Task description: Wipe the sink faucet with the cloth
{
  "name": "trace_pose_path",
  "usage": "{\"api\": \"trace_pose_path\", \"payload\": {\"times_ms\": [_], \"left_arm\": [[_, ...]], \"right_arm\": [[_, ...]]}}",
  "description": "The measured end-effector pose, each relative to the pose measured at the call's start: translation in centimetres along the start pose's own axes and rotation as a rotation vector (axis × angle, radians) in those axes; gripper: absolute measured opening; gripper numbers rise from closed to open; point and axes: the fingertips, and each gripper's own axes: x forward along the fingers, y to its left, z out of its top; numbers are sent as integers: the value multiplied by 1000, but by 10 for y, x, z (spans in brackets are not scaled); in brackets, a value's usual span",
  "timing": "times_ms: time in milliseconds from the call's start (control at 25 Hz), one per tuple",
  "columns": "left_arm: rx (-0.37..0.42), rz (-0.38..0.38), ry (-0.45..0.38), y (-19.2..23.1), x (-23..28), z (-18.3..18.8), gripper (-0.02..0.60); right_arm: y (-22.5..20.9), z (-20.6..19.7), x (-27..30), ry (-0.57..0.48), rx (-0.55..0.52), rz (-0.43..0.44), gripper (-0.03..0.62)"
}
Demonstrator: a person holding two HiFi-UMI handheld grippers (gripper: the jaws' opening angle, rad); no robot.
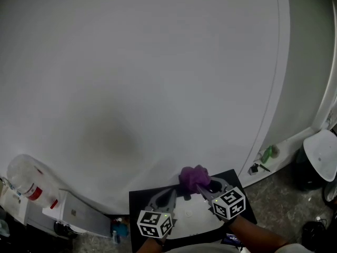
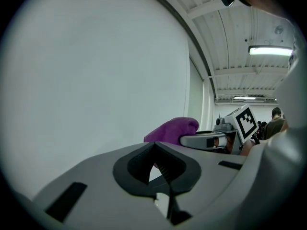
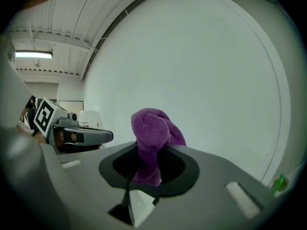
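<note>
My left gripper (image 1: 169, 195) comes first: its jaws are clenched together with nothing between them, tips aimed at the white wall (image 1: 158, 62). Just right of them the purple cloth (image 1: 194, 177) hangs above the far edge of the black surface (image 1: 141, 202), off it. My right gripper (image 1: 203, 188) grasps the cloth (image 3: 151, 133) by its lower end. Its long axis runs along my jaws, and the bunched, rounded end sticks out past the tips toward the wall, tilting slightly toward my left gripper.

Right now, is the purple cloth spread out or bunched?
Bunched: the cloth sits as a rounded wad pinched by the right gripper.
</note>
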Motion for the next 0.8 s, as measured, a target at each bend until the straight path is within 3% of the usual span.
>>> {"api": "trace_pose_path", "payload": {"times_ms": [800], "left_arm": [[0, 26, -12, 13, 0, 3, 6]], "right_arm": [[-7, 5, 4, -16, 26, -4, 89]]}}
